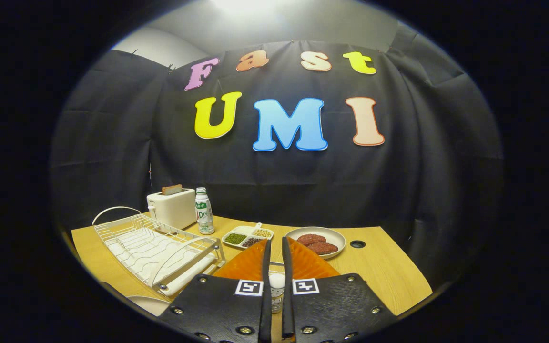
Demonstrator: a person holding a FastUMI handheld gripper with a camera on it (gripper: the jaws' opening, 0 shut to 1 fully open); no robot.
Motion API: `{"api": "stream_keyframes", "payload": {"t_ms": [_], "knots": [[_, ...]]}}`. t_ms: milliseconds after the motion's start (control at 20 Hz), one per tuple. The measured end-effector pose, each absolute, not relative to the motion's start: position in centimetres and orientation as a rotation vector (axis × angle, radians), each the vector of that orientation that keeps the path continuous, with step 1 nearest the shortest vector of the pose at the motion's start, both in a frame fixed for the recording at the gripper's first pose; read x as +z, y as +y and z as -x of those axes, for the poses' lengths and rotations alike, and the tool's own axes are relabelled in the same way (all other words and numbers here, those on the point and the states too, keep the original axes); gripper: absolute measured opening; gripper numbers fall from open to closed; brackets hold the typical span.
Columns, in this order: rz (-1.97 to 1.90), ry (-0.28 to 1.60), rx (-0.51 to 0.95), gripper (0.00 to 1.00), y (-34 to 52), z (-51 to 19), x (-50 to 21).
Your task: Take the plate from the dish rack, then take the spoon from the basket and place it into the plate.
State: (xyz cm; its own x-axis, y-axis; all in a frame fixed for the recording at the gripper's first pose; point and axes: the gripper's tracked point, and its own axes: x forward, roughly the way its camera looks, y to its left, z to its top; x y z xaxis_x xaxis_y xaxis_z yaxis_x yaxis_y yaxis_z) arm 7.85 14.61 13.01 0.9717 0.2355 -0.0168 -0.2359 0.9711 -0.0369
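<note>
An orange ridged plate [310, 264] lies on the wooden table [384, 271], just under and ahead of my gripper [276, 243]. It spreads out on both sides of the fingers [267, 267]. The two fingers stand almost together with only a narrow slit between them, and I see nothing pinched in that slit. The white wire dish rack [153, 247] stands to the left of the fingers with no plate in its slots. The near part of the orange plate is hidden by the gripper's body.
Beyond the fingers sit a white divided tray of beans [248, 237] and a pale bowl with two meat patties [316, 242]. A white toaster [172, 207] and a small bottle [203, 211] stand behind the rack. A white rounded object [150, 305] lies near the front left.
</note>
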Motion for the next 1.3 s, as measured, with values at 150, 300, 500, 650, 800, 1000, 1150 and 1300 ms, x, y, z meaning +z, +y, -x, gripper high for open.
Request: {"api": "stream_keyframes", "payload": {"t_ms": [150, 300, 500, 650, 800, 1000, 1150, 1300], "knots": [[0.044, 0.004, 0.222, 0.08, 14.5, -6.6, 15.7], [0.047, 0.007, 0.215, 0.08, 14.4, -5.0, 17.8], [0.064, 0.029, 0.213, 0.08, 14.7, -2.4, 19.4], [0.087, 0.048, 0.215, 0.08, 15.0, -0.7, 20.2], [0.102, 0.077, 0.222, 0.08, 15.7, 1.4, 20.1], [0.093, 0.133, 0.235, 0.08, 17.2, 3.8, 18.9], [0.084, 0.178, 0.252, 0.08, 18.6, 5.0, 17.5], [0.089, 0.208, 0.278, 0.08, 20.4, 5.7, 16.5]]}}
